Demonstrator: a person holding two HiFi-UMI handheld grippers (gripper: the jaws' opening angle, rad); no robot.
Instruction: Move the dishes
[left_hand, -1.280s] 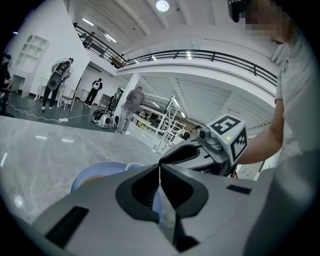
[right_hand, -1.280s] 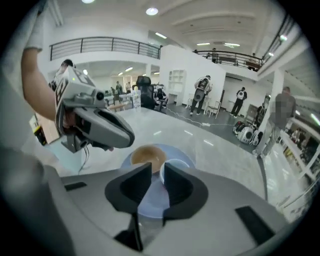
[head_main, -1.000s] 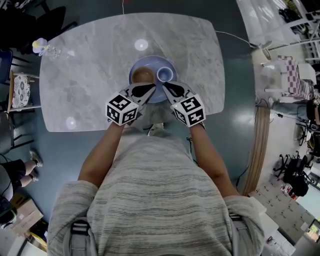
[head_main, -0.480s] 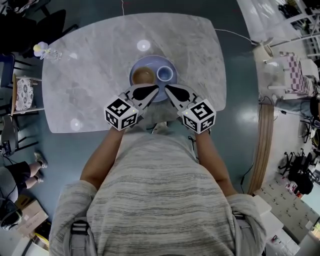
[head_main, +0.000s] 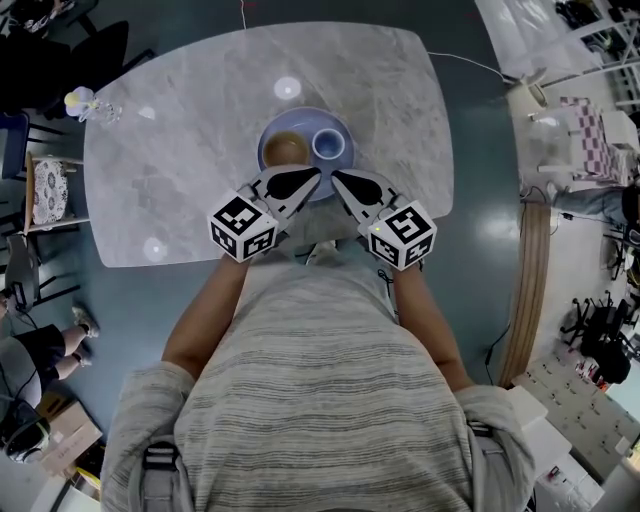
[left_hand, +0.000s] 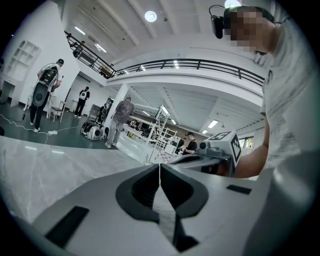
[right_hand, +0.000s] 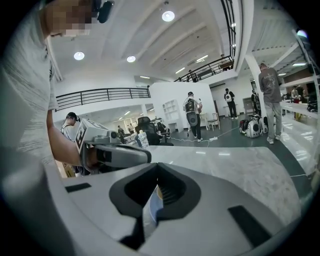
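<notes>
A blue plate (head_main: 305, 113) sits on the marble table (head_main: 180, 150) and holds a brown bowl (head_main: 286, 148) and a small blue cup (head_main: 328, 146). My left gripper (head_main: 318, 173) and right gripper (head_main: 334, 176) meet tip to tip over the plate's near rim. Both are shut with nothing between their jaws. In the left gripper view the left gripper (left_hand: 160, 166) shows only a thin seam. In the right gripper view the jaws of the right gripper (right_hand: 158, 165) also touch, and a strip of the blue plate (right_hand: 151, 210) shows below them.
A small clear bottle with a yellow top (head_main: 85, 97) stands at the table's far left corner. A patterned chair (head_main: 40, 180) sits off the left side. The table's near edge runs under my grippers. Several people stand far off in the hall.
Both grippers have drawn back slightly toward my body, the right one a little to the right. The plate, bowl and cup stay where they were.
</notes>
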